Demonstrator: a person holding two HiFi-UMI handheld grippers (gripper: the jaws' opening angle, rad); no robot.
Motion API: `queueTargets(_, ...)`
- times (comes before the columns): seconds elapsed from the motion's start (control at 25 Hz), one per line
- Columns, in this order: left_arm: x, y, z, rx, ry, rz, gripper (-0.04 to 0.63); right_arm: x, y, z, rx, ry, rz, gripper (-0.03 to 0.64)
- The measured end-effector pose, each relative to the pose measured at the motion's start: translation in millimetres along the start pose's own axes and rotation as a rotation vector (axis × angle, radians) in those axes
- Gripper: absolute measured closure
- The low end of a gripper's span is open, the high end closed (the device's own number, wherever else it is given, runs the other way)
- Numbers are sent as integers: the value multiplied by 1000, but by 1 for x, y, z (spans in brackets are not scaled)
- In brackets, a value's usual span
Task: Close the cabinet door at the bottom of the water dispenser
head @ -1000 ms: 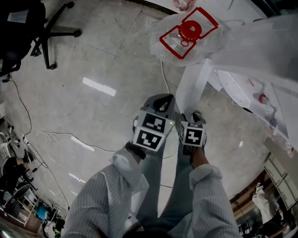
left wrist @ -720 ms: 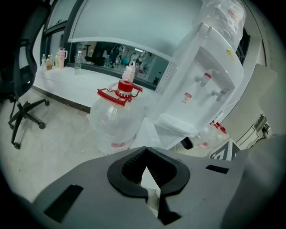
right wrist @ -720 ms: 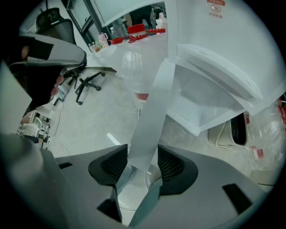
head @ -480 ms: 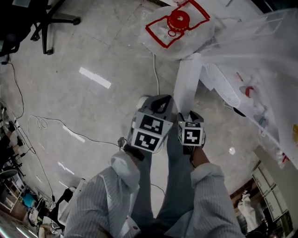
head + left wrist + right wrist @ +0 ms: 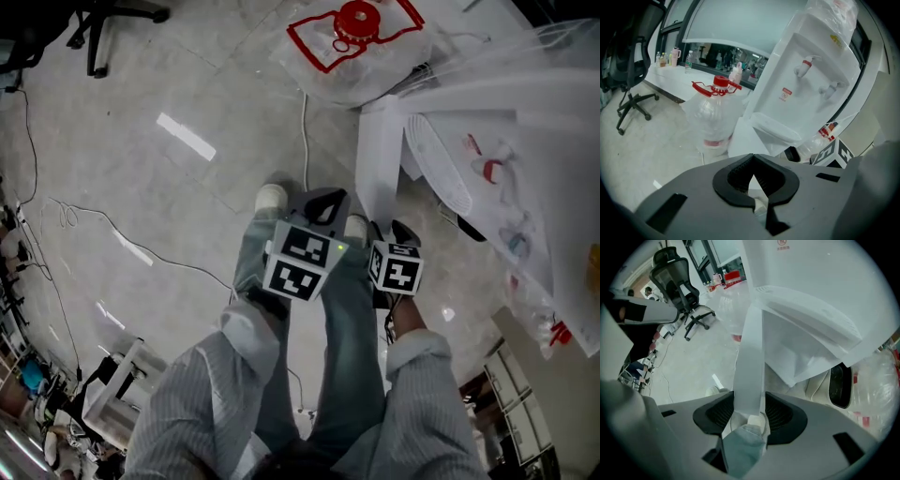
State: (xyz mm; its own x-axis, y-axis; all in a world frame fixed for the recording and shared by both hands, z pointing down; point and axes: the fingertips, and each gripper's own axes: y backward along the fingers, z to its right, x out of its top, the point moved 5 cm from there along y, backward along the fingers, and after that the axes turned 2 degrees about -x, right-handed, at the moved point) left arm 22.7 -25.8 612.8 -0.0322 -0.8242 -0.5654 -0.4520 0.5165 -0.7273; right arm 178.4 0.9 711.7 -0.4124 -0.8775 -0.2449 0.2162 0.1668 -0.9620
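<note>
Only the right hand-held gripper (image 5: 749, 405) pinches the cabinet door (image 5: 750, 348); the left hand-held gripper (image 5: 753, 161) is clenched empty. Steady, square swinging suits.

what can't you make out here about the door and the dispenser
- near end of the cabinet door: right gripper view, lost between the right gripper's fingers
- cabinet interior: right gripper view, behind a draped plastic sheet
- red label on the water dispenser: left gripper view, print too small
- bottles on the far counter: left gripper view, too small
</note>
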Motion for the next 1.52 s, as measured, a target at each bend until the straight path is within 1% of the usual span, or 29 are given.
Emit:
queueTargets(0.24, -2, -15, 20, 28, 56, 41, 586, -6, 5, 34, -3, -3, 24, 408)
queueTargets(0.48, -3, -34, 44, 16, 107, 86, 586, -4, 5, 69, -8, 88, 27, 408)
queueTargets(0.56, -3, -39, 50, 12, 113, 95, 586, -4, 2, 81, -30, 90, 25, 408)
queueTargets(0.72, -4, -43, 55, 12, 126, 99, 586, -2, -1, 107, -87, 31, 33, 407)
queueTargets(0.88, -4, -42, 53, 16, 130, 95, 586, -3, -2, 117, -74, -58, 22, 407)
queueTargets(0.96, -2, -42, 49, 20, 131, 94, 586, -4, -3, 119, -85, -107, 20, 407)
queueTargets(1.16, 2, -42, 44, 24, 136, 101, 586, -9, -5, 121, -94, -262, 6, 407)
queueTargets(1.24, 2, -42, 41, 29, 141, 100, 586, -9, -5, 123, -90, -304, 2, 407)
queueTargets(1.32, 3, -43, 38, 31, 144, 101, 586, -7, -5, 127, -103, -295, 4, 408)
queueTargets(1.52, 1, -47, 34, 31, 143, 85, 586, -1, -5, 138, -152, -212, 9, 417)
